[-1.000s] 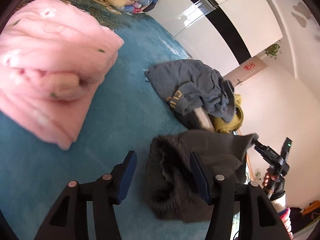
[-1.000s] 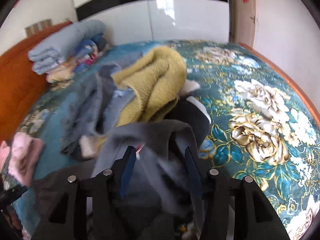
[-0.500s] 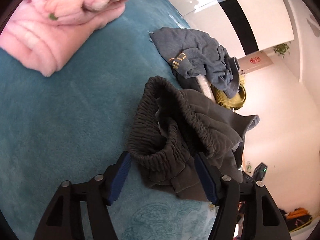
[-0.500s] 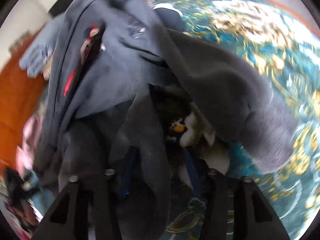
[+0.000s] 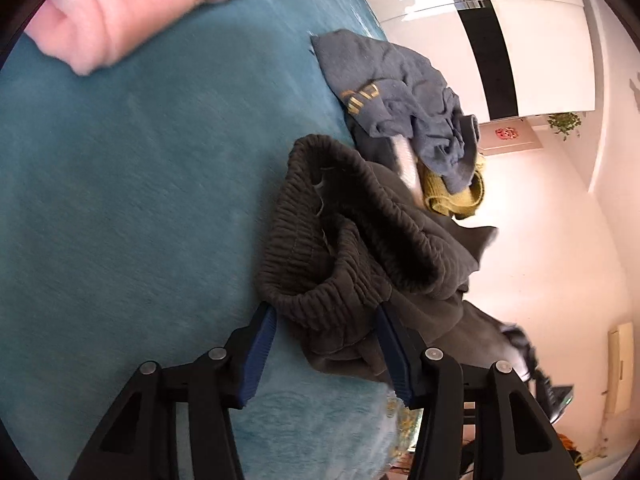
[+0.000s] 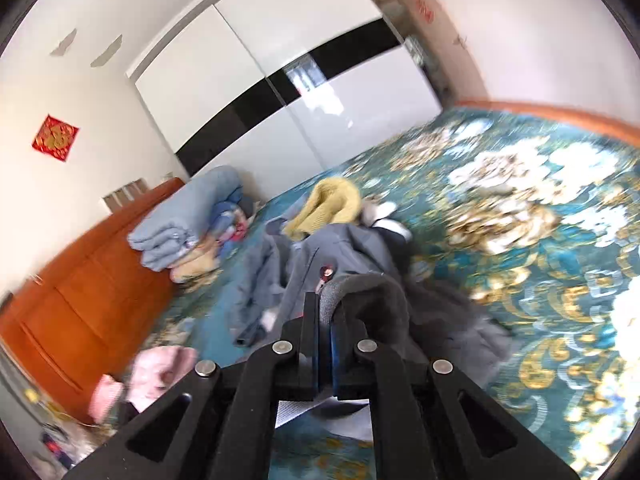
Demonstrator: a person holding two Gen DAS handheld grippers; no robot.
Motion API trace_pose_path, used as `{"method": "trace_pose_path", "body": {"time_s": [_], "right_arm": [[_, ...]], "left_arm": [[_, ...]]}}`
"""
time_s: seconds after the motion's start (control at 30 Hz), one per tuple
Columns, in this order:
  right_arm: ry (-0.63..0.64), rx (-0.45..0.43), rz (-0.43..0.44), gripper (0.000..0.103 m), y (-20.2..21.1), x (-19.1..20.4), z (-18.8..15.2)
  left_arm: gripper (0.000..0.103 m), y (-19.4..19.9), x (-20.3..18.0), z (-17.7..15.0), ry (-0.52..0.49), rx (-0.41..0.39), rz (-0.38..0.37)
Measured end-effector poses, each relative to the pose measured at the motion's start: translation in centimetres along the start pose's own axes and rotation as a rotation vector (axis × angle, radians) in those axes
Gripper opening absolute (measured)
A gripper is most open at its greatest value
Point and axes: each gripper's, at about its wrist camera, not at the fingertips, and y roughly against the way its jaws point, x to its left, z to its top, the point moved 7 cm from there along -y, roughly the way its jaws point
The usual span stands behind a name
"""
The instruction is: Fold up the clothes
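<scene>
The left gripper [image 5: 324,344] stands wide, its jaws straddling the bunched elastic waistband of the dark grey sweatpants [image 5: 352,264] on the teal bedspread [image 5: 120,200]. The right gripper [image 6: 325,320] is pinched nearly closed on a dark fleece edge [image 6: 372,296], seemingly the same garment. If the left closes here it may catch several gathered layers, so the waistband would lift twisted. Beyond the jaws, the blue-grey garment [image 5: 400,88] could snag and drag along.

Left tool [image 5: 326,344] with fingers spread wide, right tool [image 6: 325,312] with fingers pinched together on fabric
</scene>
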Motion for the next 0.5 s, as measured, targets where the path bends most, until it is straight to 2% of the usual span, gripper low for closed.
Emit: {"method": "trace_pose_path", "body": {"time_s": [0.07,0.17,0.2,0.27,0.33,0.37,0.5], "right_arm": [[-0.025,0.046,-0.042,0.004,0.2,-2.2,-2.5],[-0.139,0.145,-0.096,0.004,-0.4,-6.5,-7.2],[-0.177,0.166,-0.088,0.004,-0.3,-7.6,-8.6],[-0.236,0.2,-0.035,0.004,0.5,-8.4,-11.0],[-0.238,0.239,-0.028,0.004,0.8,-8.3,-12.9],[-0.228,0.254,-0.033,0.005,0.7,-8.5,-13.5],[-0.156,0.267,-0.077,0.006,1.4,-8.3,-13.5]], "left_arm": [[0.055,-0.4,0.1,-0.1,0.003,0.007,0.007],[0.055,-0.8,0.1,-0.2,0.049,0.026,-0.042],[0.055,-0.9,-0.1,-0.2,0.057,0.028,-0.053],[0.055,-1.1,-0.3,-0.2,0.041,0.022,-0.025],[0.053,-1.4,-0.4,-0.2,0.028,0.013,0.008],[0.049,-1.5,-0.4,-0.1,0.024,0.005,0.022],[0.037,-1.4,-0.3,0.3,0.031,-0.029,0.036]]}}
